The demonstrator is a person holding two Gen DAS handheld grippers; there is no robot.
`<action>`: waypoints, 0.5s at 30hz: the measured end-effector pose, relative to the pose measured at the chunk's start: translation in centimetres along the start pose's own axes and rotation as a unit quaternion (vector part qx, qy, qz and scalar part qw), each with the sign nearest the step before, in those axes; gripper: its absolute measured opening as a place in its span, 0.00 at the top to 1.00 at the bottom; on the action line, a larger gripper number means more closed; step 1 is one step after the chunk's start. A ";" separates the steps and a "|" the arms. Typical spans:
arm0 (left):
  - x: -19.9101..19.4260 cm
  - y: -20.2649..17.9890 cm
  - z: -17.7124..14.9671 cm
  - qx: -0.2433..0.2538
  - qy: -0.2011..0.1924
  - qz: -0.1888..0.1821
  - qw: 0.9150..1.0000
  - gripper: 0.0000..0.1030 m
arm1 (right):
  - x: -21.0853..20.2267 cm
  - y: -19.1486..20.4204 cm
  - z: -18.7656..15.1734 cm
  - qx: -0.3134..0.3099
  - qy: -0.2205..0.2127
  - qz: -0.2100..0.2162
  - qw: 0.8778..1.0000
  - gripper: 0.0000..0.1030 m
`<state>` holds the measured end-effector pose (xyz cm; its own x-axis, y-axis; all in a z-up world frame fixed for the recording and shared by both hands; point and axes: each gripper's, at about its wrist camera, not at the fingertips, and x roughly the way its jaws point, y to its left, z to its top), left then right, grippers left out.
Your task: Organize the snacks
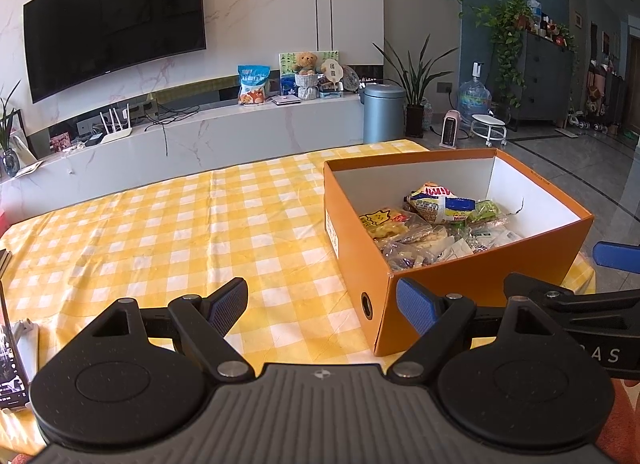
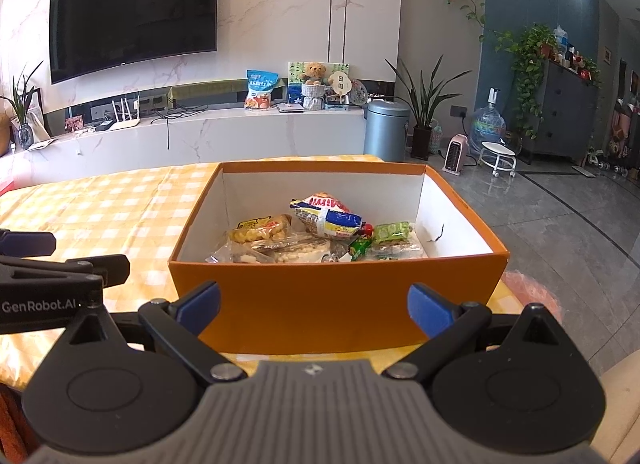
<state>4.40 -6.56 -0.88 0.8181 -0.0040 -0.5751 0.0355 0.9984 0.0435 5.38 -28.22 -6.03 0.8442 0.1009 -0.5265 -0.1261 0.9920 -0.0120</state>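
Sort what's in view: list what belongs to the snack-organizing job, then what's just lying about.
Job: orange box; snack packets inside it; left gripper and right gripper, both open and empty.

Lying about: checked tablecloth; television; teddy bear; blue bin; water jug; small heater.

Box wall [image 2: 332, 304] hides lower snacks [image 2: 280, 250]

My snacks [image 2: 316, 234] lie heaped in the open orange box [image 2: 336, 296] at the tabletop's [image 1: 160, 232] right edge.
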 end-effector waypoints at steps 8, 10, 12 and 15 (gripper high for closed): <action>-0.2 -0.1 0.5 0.003 -0.001 0.001 1.000 0.04 | 0.1 0.0 0.0 0.001 0.002 0.000 1.000 0.05; -0.2 -0.2 0.5 0.004 -0.002 0.001 1.000 0.04 | 0.1 0.1 0.0 0.001 0.002 0.000 1.000 0.05; -0.3 -0.2 0.6 0.007 -0.003 0.002 1.000 0.04 | 0.1 0.1 0.0 0.001 0.002 0.000 1.000 0.05; -0.3 -0.2 0.7 0.006 -0.003 0.002 1.000 0.04 | 0.2 0.1 -0.1 0.001 0.004 0.000 1.000 0.05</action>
<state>4.53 -6.81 -0.17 0.8214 0.0002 -0.5703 0.0384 0.9977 0.0557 5.46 -28.09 -6.19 0.8405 0.0995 -0.5326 -0.1243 0.9922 -0.0107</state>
